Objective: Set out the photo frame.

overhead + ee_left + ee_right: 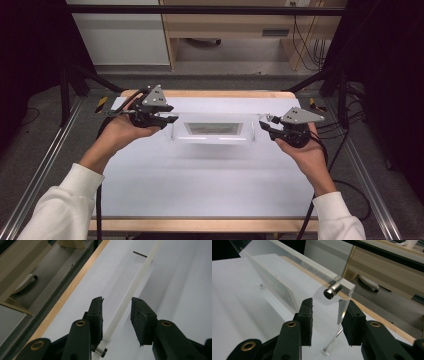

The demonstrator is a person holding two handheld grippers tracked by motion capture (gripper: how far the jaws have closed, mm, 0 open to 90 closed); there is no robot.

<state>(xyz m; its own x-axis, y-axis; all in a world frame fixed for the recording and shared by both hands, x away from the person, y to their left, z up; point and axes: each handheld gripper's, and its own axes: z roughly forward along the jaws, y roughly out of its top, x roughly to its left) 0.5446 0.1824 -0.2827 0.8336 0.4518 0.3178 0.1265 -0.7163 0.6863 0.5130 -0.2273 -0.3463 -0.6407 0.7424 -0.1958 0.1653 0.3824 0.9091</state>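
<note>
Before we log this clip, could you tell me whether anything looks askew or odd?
Nothing looks damaged or spilled. The clear acrylic frame sits between the left gripper and right gripper, apparently lifted off the white table, roughly level.

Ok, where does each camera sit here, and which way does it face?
High view: above the near table edge, looking forward and down on the clear frame; forearms, hands, left gripper and right gripper show.
Left gripper view: rides that gripper, looking along the frame's edge; its black jaws show.
Right gripper view: rides that gripper, facing the frame's corner and a metal stud; its jaws show.
Shared: frame and table.
</note>
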